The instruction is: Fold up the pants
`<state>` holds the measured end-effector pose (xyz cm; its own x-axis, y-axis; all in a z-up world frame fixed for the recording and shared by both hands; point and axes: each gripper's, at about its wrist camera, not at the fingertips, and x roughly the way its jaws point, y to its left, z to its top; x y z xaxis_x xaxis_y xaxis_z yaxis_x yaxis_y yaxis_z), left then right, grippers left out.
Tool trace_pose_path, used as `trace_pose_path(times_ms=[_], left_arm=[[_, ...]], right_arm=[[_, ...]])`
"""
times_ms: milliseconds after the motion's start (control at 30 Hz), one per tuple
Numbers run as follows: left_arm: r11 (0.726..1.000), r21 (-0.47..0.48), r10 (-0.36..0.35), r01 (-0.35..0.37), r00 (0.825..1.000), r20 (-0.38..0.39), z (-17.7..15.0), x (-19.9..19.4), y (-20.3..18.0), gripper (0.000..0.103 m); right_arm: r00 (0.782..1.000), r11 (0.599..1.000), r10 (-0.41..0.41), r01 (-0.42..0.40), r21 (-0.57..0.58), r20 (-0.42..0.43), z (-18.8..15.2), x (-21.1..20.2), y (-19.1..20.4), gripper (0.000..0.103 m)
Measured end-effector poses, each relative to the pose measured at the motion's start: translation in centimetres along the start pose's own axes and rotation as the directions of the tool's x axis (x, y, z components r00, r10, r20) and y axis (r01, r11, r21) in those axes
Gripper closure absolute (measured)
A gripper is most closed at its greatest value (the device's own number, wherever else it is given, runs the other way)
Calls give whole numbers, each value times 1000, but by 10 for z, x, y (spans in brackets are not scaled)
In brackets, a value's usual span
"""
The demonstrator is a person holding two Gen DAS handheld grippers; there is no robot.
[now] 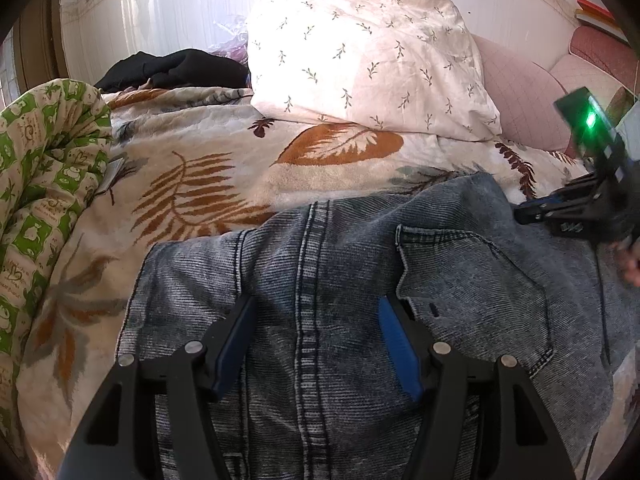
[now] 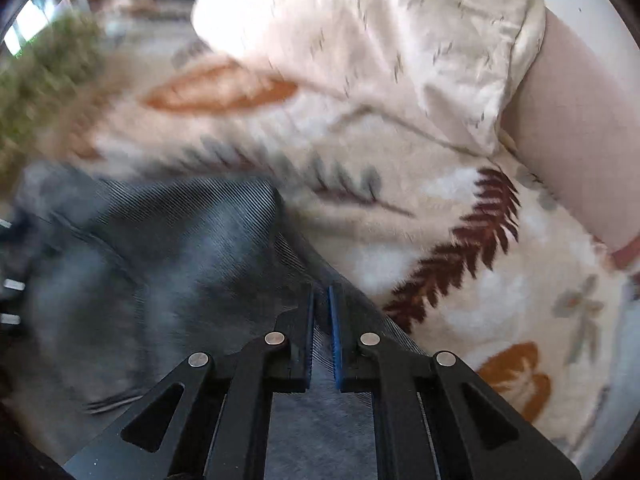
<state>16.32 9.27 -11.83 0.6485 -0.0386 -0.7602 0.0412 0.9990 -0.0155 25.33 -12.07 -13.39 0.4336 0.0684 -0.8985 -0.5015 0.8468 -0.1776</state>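
Left gripper [image 1: 316, 312] agape; right gripper [image 2: 320, 300] seemingly pinched.

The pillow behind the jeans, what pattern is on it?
Cream pillow with small dark leafy sprigs; clearest in the left wrist view.

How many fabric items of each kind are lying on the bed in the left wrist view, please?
Jeans: 1
Pillows: 2, one leaf-sprigged white, one pink
Blankets or quilts: 2, one fern-print, one green patterned
Black garments: 1
Total: 6
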Motion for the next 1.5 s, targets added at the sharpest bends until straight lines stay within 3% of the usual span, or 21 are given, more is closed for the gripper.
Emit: trace_pose_path(times_ms=[133, 233, 433, 500, 533, 600, 700, 800, 833, 900, 933, 1000, 1133, 1200, 1233, 1267, 1333, 1367, 1400, 1467, 1500], left_arm=[[999, -45, -26, 26, 1000, 1, 2, -7, 4, 37], [992, -84, -96, 96, 995, 12, 4, -15, 5, 35], [995, 16, -96, 95, 993, 71, 4, -36, -17, 35], [997, 50, -64, 60, 993, 104, 4, -44, -23, 35], [997, 65, -45, 38, 992, 115, 4, -46, -25, 35], [996, 90, -17, 4, 990, 138, 2, -48, -30, 35], [990, 125, 46, -65, 987, 156, -1, -47, -36, 30], [979, 119, 144, -167, 972, 183, -3, -43, -32, 30], [971, 108, 188, -211, 963, 195, -4, -43, -30, 30], [945, 98, 284, -312, 932, 225, -8, -44, -26, 30], [929, 98, 328, -358, 916, 230, -11, -44, -25, 29], [904, 85, 396, -419, 895, 207, -20, -46, -17, 27], [879, 21, 470, -477, 872, 134, -36, -57, -7, 27], [861, 23, 498, -508, 852, 165, -40, -71, -18, 27], [865, 32, 488, -501, 854, 182, -39, -78, -29, 26], [877, 47, 461, -478, 865, 199, -37, -84, -42, 25], [902, 113, 383, -416, 894, 233, -24, -93, -79, 24], [910, 156, 339, -385, 905, 257, -15, -97, -102, 22], [916, 182, 301, -358, 912, 278, -8, -101, -122, 20], [937, 239, 178, -254, 938, 299, 11, -103, -169, 16], [948, 268, 97, -173, 957, 275, 21, -99, -189, 15]], right_arm=[[996, 997, -80, 80, -7, 37, 0, 7, 0, 96], [993, 993, -110, 108, 42, 32, 2, 11, -13, 96], [993, 958, 65, -90, 272, 100, -17, -22, -63, 93], [978, 924, 122, -174, 341, 169, -42, -50, -81, 87], [970, 902, 128, -200, 382, 205, -61, -66, -95, 74], [958, 846, 110, -229, 482, 263, -107, -97, -120, 62], [927, 723, 30, -278, 633, 373, -193, -142, -157, 49], [882, 529, -96, -348, 774, 462, -286, -170, -193, 44], [860, 448, -103, -409, 795, 500, -314, -171, -203, 44], [826, 329, -49, -518, 790, 562, -343, -161, -221, 44], [822, 305, -38, -532, 790, 568, -352, -157, -226, 44], [832, 302, -20, -523, 797, 554, -356, -149, -233, 44], [769, 197, 133, -639, 744, 625, -351, -118, -242, 44], [781, 196, 147, -624, 756, 607, -341, -102, -243, 43], [807, 214, 153, -590, 778, 570, -335, -92, -245, 43], [818, 221, 156, -575, 788, 554, -333, -85, -246, 43], [803, 224, 151, -596, 771, 577, -329, -80, -253, 43], [789, 221, 157, -615, 757, 595, -329, -82, -257, 43], [766, 188, 160, -643, 742, 623, -333, -82, -262, 43], [706, 83, 129, -708, 702, 696, -355, -88, -275, 42], [694, 47, 98, -719, 694, 713, -368, -95, -282, 41]])
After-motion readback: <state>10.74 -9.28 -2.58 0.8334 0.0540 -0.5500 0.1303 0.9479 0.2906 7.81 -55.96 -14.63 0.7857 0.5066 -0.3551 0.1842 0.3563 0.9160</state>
